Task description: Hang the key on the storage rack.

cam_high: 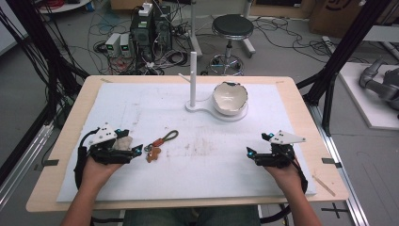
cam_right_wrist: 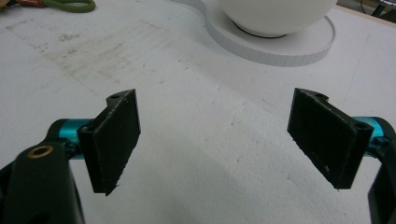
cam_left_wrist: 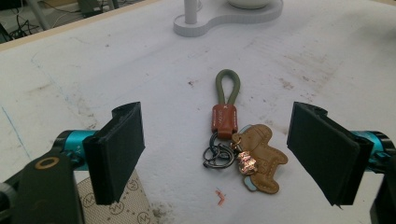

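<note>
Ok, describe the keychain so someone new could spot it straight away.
Start at the white mat on the wooden table, then look just ahead of the open left gripper. The keychain lies flat there: an olive cord loop, a brown leather tab, dark metal rings and a tan bear-shaped charm. Nothing else on the mat is small or brown.

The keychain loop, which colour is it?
Olive green loop, clearest in the left gripper view.

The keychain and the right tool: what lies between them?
Bare white mat, stained, in the high view, between keychain and right tool.
</note>
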Available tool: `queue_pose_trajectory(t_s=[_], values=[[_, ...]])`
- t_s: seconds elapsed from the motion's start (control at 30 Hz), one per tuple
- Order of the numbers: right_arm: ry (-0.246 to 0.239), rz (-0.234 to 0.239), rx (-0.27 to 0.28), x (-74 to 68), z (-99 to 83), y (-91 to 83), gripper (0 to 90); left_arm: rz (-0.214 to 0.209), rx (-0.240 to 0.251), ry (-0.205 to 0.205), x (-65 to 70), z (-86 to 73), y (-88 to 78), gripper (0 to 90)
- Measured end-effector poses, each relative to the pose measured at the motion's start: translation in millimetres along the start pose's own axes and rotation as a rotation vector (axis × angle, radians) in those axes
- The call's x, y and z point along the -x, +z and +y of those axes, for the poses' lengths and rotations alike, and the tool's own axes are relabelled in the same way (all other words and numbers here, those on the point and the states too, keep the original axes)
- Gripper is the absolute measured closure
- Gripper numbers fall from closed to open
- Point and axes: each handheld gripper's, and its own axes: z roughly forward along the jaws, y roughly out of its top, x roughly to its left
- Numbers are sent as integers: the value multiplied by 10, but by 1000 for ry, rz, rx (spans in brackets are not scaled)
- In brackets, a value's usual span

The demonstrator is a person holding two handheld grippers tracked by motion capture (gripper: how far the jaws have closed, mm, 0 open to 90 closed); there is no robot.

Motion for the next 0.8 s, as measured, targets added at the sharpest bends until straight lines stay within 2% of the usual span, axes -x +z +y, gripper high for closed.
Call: queue_pose_trajectory(t_s=[0.23,0.5,0.8], values=[[-4,-1,-4,-9,-6,-5,173,-4,0,-4,6,11,26,189],[4,-9,-9,4,-47,-60,173,-28,-16,9,36,49,125,189],[16,-34,-17,21,-165,-220,173,-70,-40,35,106,144,388,189]])
